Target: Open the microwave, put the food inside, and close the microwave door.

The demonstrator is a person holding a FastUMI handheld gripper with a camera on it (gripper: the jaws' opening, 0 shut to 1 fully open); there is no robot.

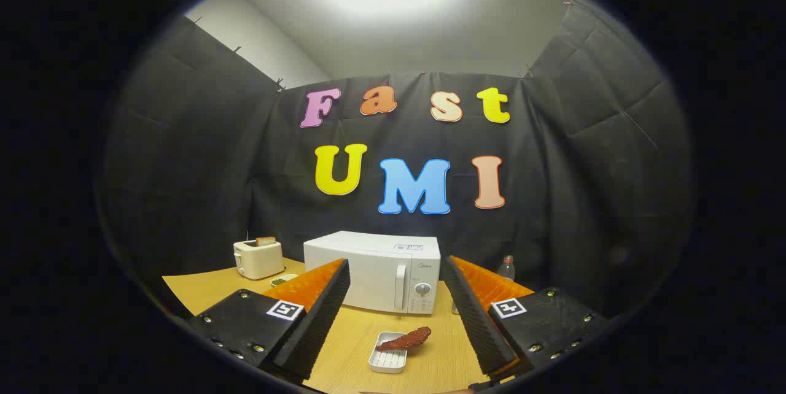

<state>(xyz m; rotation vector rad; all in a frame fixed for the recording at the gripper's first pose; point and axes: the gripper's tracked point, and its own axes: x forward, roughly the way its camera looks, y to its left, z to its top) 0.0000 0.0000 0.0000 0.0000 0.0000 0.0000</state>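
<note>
Gripper view shows one gripper with its two fingers spread wide apart at the bottom, gripping nothing. Between them, low in the picture, one small white rectangular tray sits on the light wooden table, and one reddish-brown piece of food lies across its far rim. Beyond the tray stands one white box-shaped microwave, its door shut, with one vertical handle and one round dial. At its left stands one cream toaster with toast poking up; just right of it, one clear bottle.
</note>
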